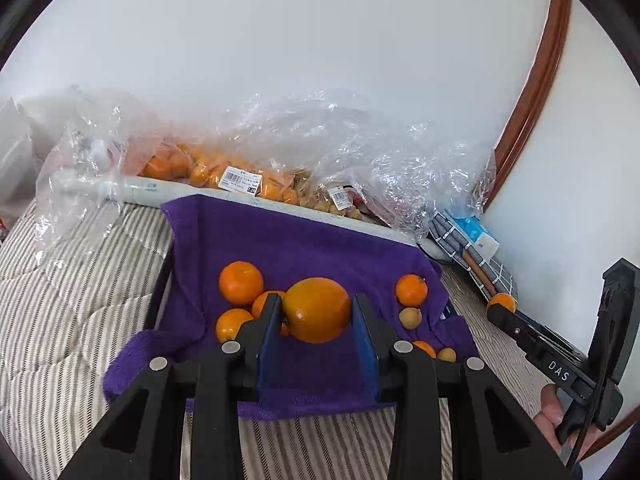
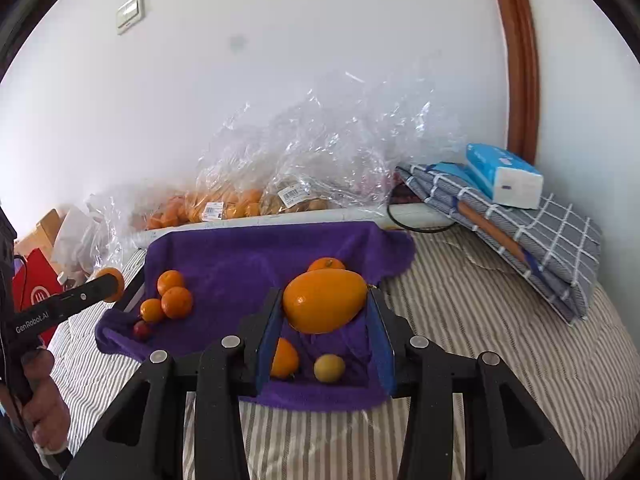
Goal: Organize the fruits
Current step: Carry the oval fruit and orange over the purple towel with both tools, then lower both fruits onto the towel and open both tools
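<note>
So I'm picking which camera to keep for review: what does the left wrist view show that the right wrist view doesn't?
Only the left wrist view shows the right gripper from the side. Only the right wrist view shows the wall switch, red bag, small red fruit and the left gripper. Both show the purple towel, bagged fruit and tissue pack.

bagged fruit (image 2: 224, 204): we see it only through crinkled plastic, so we cannot count it.
bag labels (image 1: 240, 179): print too small for us to read.
small orange (image 2: 283, 358): partly hidden from us behind a gripper finger.
red bag (image 2: 34, 296): we lose it at the frame edge.
</note>
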### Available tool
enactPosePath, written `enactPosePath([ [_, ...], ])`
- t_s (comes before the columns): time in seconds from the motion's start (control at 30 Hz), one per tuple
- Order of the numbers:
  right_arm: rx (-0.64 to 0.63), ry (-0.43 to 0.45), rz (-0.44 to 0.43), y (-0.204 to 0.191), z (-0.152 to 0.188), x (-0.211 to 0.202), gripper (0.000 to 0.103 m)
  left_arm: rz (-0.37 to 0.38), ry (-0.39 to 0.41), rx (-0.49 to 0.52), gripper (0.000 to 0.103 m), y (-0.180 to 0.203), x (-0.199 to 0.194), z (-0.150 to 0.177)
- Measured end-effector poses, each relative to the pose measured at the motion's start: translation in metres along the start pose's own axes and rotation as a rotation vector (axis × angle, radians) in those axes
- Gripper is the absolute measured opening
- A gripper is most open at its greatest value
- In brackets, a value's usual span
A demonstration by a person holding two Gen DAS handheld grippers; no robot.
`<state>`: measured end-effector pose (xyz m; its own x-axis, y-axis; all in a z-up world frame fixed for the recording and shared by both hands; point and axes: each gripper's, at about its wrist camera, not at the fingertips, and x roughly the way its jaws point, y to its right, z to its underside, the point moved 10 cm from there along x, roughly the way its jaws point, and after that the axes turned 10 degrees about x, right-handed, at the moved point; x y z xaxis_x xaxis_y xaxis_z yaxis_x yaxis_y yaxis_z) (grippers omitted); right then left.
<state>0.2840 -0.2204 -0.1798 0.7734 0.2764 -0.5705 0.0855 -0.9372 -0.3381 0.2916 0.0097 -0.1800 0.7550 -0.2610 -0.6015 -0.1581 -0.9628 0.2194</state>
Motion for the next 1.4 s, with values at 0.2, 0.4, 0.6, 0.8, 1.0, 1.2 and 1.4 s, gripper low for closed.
enactPosePath([
  [0.2,-0.019,-0.072,0.006,0.002,0.019,0.042,0.042,-0.013,-0.058,0.002,0.034,-0.004,0.031,0.019],
  [0.4,-0.017,-0.11,0.001,0.001,0.031,0.053,0.042,0.029,-0.121,-0.043,0.034,-0.003,0.044,0.032],
  [0.6,-0.019,-0.124,0.012,0.002,0.034,0.057,0.042,-0.013,-0.115,-0.003,0.034,-0.002,0.045,0.031],
  [0.8,-0.034,-0.143,0.019,0.0,0.04,0.063,0.042,-0.041,-0.112,0.026,0.034,-0.001,0.045,0.033],
  [1.0,-0.05,-0.135,0.027,-0.001,0.04,0.062,0.042,-0.06,-0.106,0.039,0.034,-0.002,0.046,0.032],
  [1.2,-0.048,-0.132,0.051,0.005,0.041,0.059,0.042,-0.068,-0.099,0.041,0.034,-0.003,0.046,0.032],
  [1.4,-0.056,-0.111,0.057,0.005,0.042,0.056,0.042,-0.067,-0.093,0.04,0.04,-0.004,0.045,0.031],
])
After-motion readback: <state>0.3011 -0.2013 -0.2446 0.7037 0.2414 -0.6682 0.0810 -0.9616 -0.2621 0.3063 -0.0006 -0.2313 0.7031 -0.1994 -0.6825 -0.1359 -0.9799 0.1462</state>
